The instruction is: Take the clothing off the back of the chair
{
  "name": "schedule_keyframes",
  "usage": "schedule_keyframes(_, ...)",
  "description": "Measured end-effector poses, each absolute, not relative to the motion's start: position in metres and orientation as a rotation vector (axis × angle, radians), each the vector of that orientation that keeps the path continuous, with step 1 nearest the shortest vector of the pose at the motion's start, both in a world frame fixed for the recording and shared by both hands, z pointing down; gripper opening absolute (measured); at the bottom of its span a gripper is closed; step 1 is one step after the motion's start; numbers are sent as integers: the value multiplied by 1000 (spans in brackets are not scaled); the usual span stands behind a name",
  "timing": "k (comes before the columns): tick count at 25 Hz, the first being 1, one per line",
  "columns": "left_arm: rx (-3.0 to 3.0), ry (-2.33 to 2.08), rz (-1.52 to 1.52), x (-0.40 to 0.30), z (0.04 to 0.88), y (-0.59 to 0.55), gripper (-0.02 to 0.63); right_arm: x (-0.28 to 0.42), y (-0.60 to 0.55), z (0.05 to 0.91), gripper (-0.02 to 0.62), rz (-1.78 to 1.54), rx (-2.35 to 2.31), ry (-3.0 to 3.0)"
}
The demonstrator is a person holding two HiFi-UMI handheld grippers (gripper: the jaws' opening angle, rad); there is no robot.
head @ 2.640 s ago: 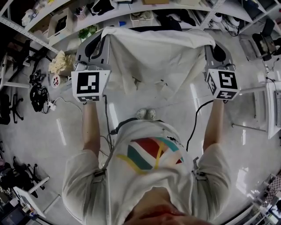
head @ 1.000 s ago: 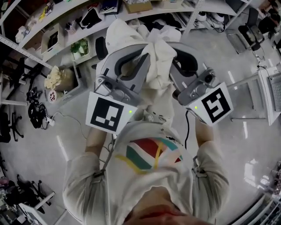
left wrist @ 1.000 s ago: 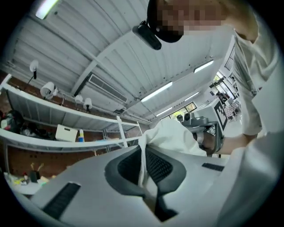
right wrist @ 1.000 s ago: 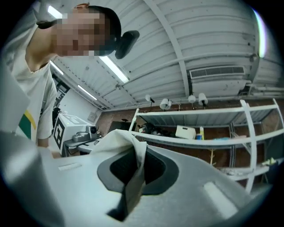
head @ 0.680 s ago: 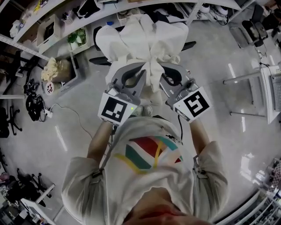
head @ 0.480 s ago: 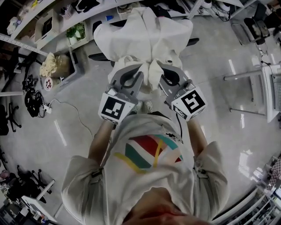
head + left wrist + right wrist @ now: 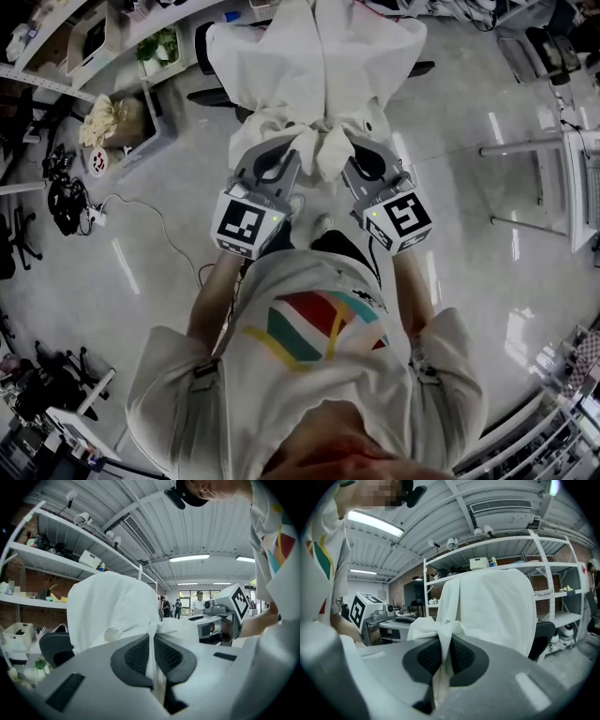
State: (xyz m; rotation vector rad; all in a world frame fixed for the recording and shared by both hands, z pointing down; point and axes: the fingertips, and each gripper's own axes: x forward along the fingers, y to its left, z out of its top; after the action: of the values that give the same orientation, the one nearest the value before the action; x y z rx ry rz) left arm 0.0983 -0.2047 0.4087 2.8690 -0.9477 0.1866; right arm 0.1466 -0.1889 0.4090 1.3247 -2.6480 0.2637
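I have both tongs clenched on the white cloth garment. The left gripper and the right gripper sit side by side at the centre of the head view, each pinching a bunched fold between its dark ribbed pads. The rest of the garment drapes over the back of the black office chair at upper centre.
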Motion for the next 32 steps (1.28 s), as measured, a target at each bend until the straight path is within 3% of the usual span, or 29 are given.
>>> schedule_keyframes(17,2619,-1158,337,117,476,17,14,159,15,475,6,418,1010,-2660)
schedule_keyframes(27,2557,-999,524,110,520,89,14,144,88,523,6,595,913,-2527)
schedule_keyframes(32,2523,-1116,511,79,520,61,14,158,69,531,6,674,1049,-2487)
